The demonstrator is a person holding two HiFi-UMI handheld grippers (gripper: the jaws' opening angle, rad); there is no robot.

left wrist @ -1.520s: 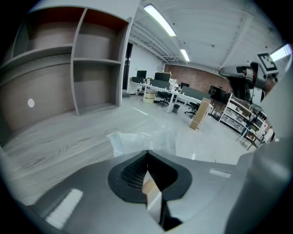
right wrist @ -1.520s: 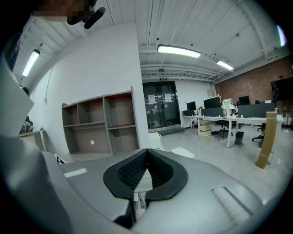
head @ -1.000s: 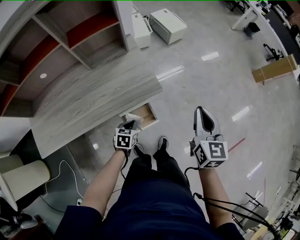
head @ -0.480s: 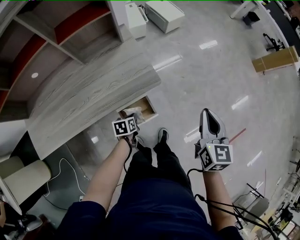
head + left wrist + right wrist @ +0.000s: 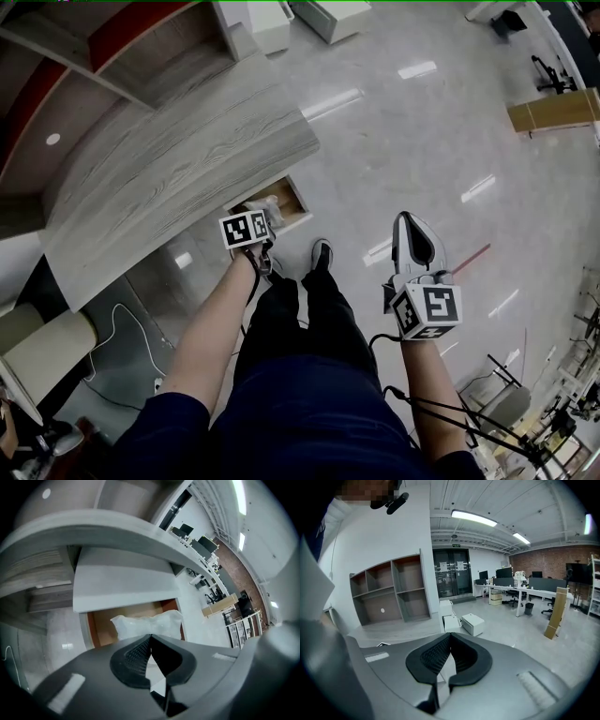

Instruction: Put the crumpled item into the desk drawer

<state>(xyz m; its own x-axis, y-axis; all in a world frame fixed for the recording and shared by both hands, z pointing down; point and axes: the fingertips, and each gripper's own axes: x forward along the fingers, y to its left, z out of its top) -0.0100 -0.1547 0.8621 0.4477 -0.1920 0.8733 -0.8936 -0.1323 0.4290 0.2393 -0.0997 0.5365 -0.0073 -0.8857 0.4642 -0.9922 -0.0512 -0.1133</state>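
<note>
The crumpled item (image 5: 145, 622), a wad of white plastic, sits over the wooden floor of the open desk drawer (image 5: 119, 617). My left gripper (image 5: 150, 636) is shut, its tips pinching the wad's near edge; the jaws hide the wad's lower part. In the head view the left gripper (image 5: 257, 217) reaches to the drawer (image 5: 289, 195) under the grey wood desk top (image 5: 169, 173), with the wad (image 5: 266, 207) at its tips. My right gripper (image 5: 406, 221) hangs over the bare floor to the right, shut and holding nothing, and points across the room in the right gripper view (image 5: 450, 634).
The person's legs and shoes (image 5: 322, 253) stand just below the drawer. An open shelf unit (image 5: 112, 47) rises behind the desk. White boxes (image 5: 328, 14) and a cardboard piece (image 5: 553, 108) lie on the far floor. A cable (image 5: 122, 328) and a beige cylinder (image 5: 47, 352) are at the left.
The left gripper has crept forward toward the drawer with the white wad at its tips. The right gripper stays about where it was, still shut.
</note>
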